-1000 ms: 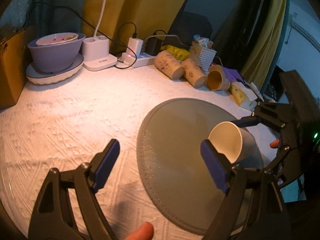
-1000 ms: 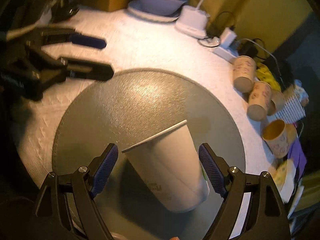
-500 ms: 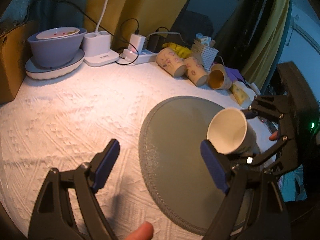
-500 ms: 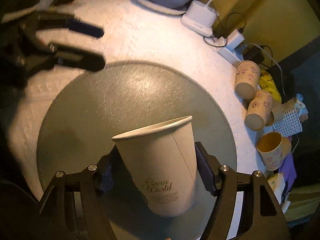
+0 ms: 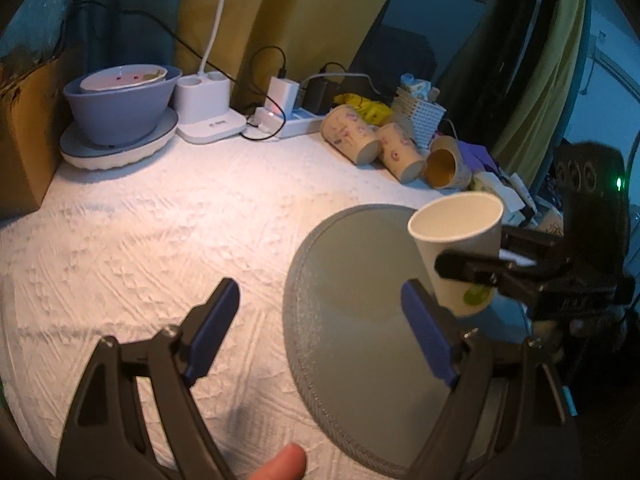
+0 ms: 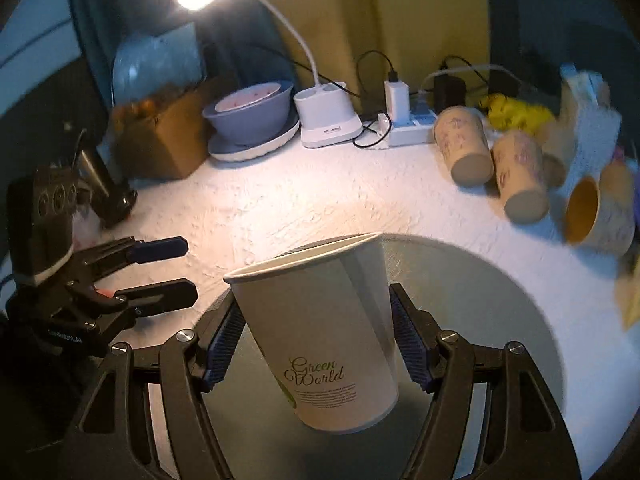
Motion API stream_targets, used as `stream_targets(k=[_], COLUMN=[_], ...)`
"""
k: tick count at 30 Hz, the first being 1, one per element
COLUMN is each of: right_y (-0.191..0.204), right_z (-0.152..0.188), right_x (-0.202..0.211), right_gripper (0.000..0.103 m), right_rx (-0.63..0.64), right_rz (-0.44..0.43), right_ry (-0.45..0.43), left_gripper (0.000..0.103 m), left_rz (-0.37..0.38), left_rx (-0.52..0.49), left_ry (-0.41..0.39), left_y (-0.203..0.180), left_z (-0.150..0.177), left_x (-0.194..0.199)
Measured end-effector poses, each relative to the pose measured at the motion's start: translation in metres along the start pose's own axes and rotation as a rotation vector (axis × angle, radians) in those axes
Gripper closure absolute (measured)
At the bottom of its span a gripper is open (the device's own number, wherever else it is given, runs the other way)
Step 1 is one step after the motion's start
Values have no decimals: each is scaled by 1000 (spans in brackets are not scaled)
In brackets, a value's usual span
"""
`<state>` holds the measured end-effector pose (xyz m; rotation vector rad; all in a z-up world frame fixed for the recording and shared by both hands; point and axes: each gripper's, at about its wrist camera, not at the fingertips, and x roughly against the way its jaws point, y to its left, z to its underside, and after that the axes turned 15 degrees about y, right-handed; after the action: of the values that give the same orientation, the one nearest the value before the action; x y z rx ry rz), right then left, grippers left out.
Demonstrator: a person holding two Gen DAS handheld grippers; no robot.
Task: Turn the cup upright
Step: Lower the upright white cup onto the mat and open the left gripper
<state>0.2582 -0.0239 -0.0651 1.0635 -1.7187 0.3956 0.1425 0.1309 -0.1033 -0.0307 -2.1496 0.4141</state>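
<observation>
A white paper cup (image 6: 324, 332) printed "Green World" is held between the blue pads of my right gripper (image 6: 316, 340), which is shut on it. The cup is nearly upright, mouth up, and lifted above the round grey mat (image 6: 480, 304). In the left wrist view the cup (image 5: 460, 244) hangs over the mat's (image 5: 360, 332) right side, with the right gripper's fingers (image 5: 472, 268) clamped around it. My left gripper (image 5: 320, 332) is open and empty, low over the white tablecloth at the mat's left edge. It also shows in the right wrist view (image 6: 164, 268).
Several patterned paper cups (image 5: 356, 140) lie on their sides at the back right beside a white basket (image 5: 420, 116). A purple bowl on a plate (image 5: 120, 108), a lamp base (image 5: 208, 112), a power strip with chargers (image 5: 288, 116) and a cardboard box (image 5: 20, 140) line the back.
My right gripper closed on the cup, lifted it off the mat and turned it from lying tilted to nearly upright. The left gripper stayed open in place.
</observation>
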Motion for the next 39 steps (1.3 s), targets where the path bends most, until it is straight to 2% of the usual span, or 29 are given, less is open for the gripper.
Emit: stream_targets(k=[6, 25, 31, 34, 39], right_y=[-6, -28, -29, -29, -29], right_z=[16, 39, 44, 48, 55], right_x=[-2, 12, 16, 19, 24], right_gripper=[30, 29, 29, 24, 23], right_rx=[-58, -102, -106, -111, -112], right_rz=[-33, -21, 10, 18, 34], right_ry=[-24, -73, -79, -87, -95], left_gripper=[19, 19, 19, 19, 19], left_rz=[0, 2, 2, 2, 3], left_rx=[-18, -89, -105, -110, -120], left_ry=[7, 20, 20, 20, 17], left_y=[-11, -50, -58, -62, -67], left_z=[-3, -6, -6, -4, -1], left_x=[-4, -6, -4, -3, -1])
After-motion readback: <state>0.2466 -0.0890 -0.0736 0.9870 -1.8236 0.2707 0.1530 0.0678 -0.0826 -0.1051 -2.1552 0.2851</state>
